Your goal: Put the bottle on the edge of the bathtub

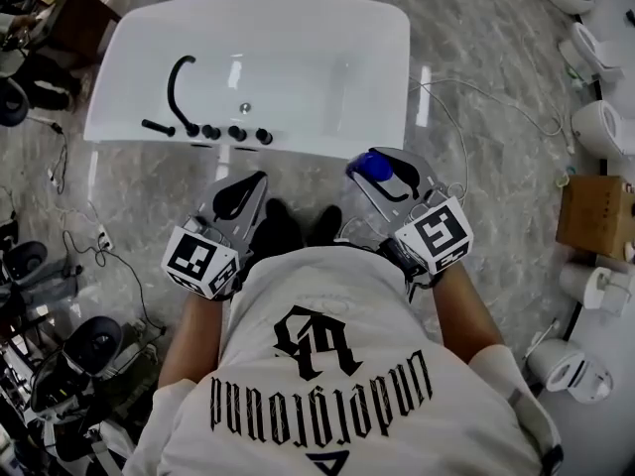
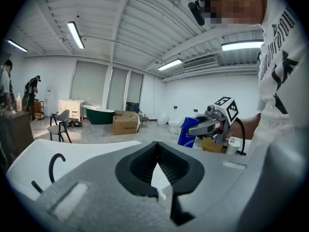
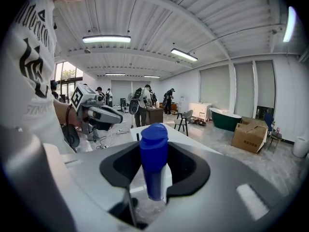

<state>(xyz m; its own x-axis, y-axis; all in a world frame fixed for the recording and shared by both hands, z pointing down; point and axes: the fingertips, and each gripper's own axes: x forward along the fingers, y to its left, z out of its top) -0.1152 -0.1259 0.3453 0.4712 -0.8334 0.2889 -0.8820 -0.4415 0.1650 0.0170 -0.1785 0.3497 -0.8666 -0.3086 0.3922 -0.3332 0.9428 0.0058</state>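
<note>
Bottle (image 3: 153, 161) placement is not yet done: it is clamped upright between the jaws of the right gripper (image 1: 389, 175), in the air over the marble floor, just short of the near right corner of the white bathtub (image 1: 332, 139). What is left, as I judge it, is to carry it over the rim, set it down and let go. The left gripper (image 1: 238, 198) carries nothing, its jaws closed tip to tip. It is a slim, deep blue bottle with a rounded cap of the same colour.
</note>
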